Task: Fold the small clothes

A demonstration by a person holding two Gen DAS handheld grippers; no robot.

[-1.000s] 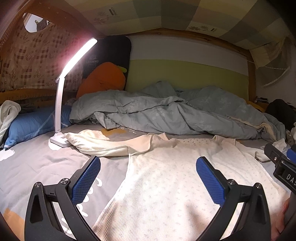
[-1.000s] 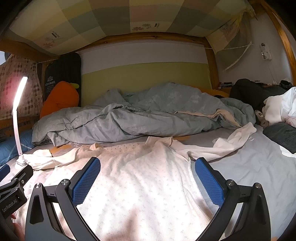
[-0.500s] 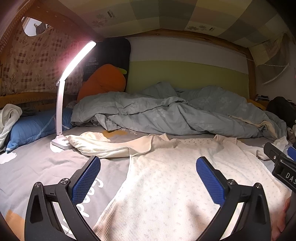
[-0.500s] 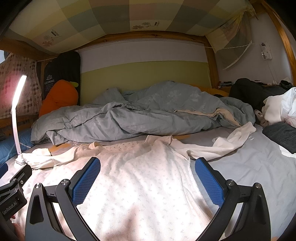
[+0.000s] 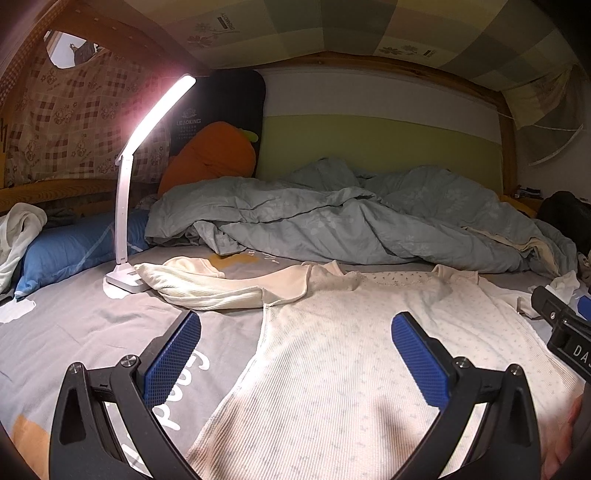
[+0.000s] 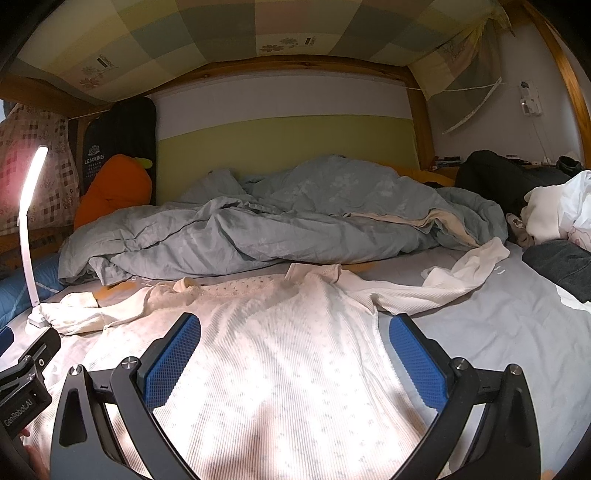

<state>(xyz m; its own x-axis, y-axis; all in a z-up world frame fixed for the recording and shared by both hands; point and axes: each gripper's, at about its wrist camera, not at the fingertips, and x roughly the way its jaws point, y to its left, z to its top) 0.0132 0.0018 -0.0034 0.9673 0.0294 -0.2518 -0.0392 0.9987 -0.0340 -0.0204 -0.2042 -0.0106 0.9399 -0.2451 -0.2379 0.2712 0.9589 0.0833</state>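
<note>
A crumpled grey-green duvet [image 5: 332,225] lies heaped across the far side of the bed [image 5: 92,325]. A lit white desk lamp [image 5: 125,206] stands beside a blue pillow [image 5: 70,247], with an orange carrot plush [image 5: 210,155] behind.

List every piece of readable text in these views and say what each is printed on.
"LEAOKING": black cushion behind the orange carrot plush; the smaller lines under it are too small to read.
"Good": grey bedsheet, partly hidden.
"GenRobot.AI": left tool body.
"DAS", cut off: right tool body.
Canopy labels: blurred.
</note>
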